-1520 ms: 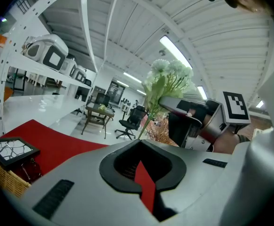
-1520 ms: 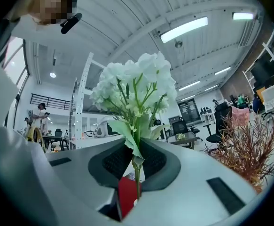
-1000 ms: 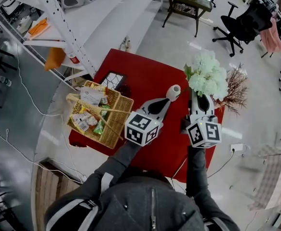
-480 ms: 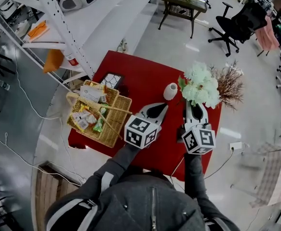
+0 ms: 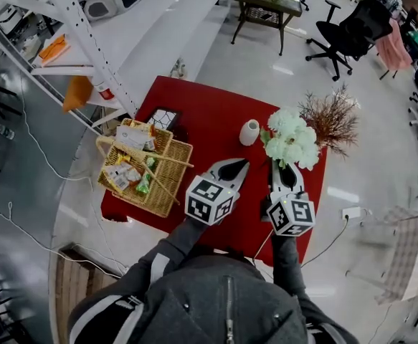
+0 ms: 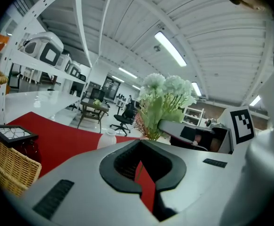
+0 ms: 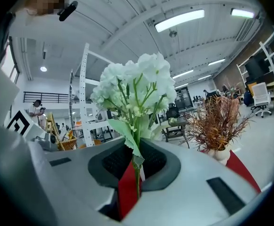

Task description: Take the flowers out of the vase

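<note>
Flowers (image 5: 292, 139) already clear of the vase (image 5: 249, 132), up in the air just right of it, over the right side of the table (image 5: 209, 113). Grasped by 1 thin green stem (image 7: 136, 175) in the right gripper (image 5: 282, 166): pinched low down between the 2 pads (image 7: 114, 161), white heads and a leaf rising beyond them, upright in the right gripper view. Bottom end of the stem hidden under the jaws. Left of the dried branches (image 5: 329, 117), near them but apart as far as can be told.

Judged as the carrying-away step: pulling out done, setting down not yet. Next, probably: pick a bare patch of table on the near side of the vase, tip the bunch flat, lower until resting, then ease the pads apart and back off along the stem. Worth keeping the heads off the branches and off the vase, likely light and easy to knock over.

Left gripper (image 5: 237, 165) clenched on nothing, only a sliver of red table showing between its jaws; held near the vase, on its near side, not touching. Basket (image 5: 148, 167) well apart at the table's left edge.
</note>
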### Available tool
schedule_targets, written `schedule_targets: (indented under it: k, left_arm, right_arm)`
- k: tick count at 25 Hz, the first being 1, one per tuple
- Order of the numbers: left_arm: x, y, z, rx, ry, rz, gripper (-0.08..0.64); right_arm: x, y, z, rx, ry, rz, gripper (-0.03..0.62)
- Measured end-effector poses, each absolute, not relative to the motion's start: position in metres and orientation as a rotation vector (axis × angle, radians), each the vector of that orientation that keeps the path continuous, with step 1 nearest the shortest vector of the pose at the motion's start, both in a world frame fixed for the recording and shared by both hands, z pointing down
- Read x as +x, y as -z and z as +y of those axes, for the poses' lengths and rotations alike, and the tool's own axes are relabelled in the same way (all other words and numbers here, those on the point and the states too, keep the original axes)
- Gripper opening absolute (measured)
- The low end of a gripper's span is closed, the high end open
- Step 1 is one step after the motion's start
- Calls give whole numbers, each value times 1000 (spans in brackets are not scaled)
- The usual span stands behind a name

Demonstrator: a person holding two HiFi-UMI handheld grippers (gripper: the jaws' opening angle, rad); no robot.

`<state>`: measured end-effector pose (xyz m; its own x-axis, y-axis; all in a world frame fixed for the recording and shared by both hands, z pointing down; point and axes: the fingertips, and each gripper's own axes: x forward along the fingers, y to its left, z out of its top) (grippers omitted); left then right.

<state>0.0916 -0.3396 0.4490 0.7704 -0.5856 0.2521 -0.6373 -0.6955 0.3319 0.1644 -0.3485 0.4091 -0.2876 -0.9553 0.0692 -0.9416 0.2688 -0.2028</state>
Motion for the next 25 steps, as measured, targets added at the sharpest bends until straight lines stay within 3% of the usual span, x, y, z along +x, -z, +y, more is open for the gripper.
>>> schedule_targets:
  k: [25]
  left_arm:
    - [80, -473, -299, 2471, -199, -931, 9]
  right_arm:
    - [151, -467, -279, -1810, 669, 2362, 46]
